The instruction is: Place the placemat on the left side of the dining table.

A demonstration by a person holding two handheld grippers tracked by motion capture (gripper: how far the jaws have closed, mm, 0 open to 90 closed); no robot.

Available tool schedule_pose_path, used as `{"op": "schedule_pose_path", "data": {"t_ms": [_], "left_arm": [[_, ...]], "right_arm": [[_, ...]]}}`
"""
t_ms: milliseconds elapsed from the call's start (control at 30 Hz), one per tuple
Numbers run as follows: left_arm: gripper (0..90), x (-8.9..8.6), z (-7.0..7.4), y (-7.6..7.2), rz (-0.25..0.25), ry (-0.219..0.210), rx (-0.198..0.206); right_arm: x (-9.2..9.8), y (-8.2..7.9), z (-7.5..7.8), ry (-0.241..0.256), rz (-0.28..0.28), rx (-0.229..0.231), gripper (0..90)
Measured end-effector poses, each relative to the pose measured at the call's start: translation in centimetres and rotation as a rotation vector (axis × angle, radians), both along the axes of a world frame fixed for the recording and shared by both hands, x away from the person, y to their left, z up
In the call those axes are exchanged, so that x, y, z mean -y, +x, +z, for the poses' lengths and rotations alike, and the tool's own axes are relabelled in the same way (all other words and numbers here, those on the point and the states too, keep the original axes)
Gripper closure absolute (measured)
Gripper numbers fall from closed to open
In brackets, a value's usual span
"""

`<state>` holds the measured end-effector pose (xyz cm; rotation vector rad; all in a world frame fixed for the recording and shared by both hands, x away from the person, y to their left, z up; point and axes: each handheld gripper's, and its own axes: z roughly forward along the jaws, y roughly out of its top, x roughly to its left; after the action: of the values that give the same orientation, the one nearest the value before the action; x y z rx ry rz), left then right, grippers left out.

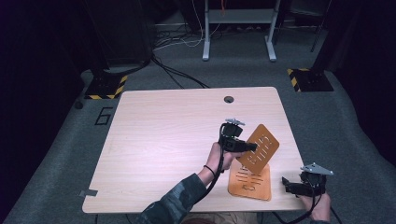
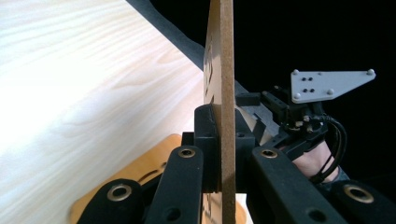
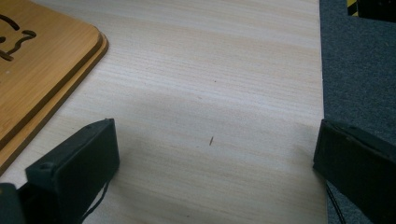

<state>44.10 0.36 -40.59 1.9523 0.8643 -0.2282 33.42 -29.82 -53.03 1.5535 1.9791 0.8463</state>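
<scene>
Left gripper (image 2: 219,154) clamps lifted board (image 2: 223,70); right gripper (image 3: 215,158) gapes.

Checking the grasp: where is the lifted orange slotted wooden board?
High view, right of centre: the lifted orange slotted wooden board is clamped in the left tool, tilted above the flat orange board.

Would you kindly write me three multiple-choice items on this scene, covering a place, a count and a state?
1. Where does the flat board lie?
A. at the table's near edge
B. on the floor
C. by the far cable hole

2. How many orange slotted boards are there?
A. one
B. two
C. four

3. How is the right hand-held gripper?
A. shut on a board
B. open over bare table
C. shut on a cable

Answers: 1 A, the high view shows it near the front edge. 2 B, one lies flat and the raised board is clamped in the left hand-held gripper. 3 B, its jaws stand wide apart.
</scene>
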Motion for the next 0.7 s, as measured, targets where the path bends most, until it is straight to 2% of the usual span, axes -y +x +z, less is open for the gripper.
{"op": "schedule_pose_path", "data": {"t_ms": [400, 700], "left_arm": [[86.0, -4.2, 0.6, 1.6, 0.078, 0.001, 0.006], [86.0, -6.4, 0.6, 2.3, 0.120, 0.007, 0.012]], "right_arm": [[-0.1, 0.2, 0.0, 0.003, -0.002, -0.004, 0.0], [0.0, 0.3, 0.0, 0.001, 0.010, 0.000, 0.0]]}}
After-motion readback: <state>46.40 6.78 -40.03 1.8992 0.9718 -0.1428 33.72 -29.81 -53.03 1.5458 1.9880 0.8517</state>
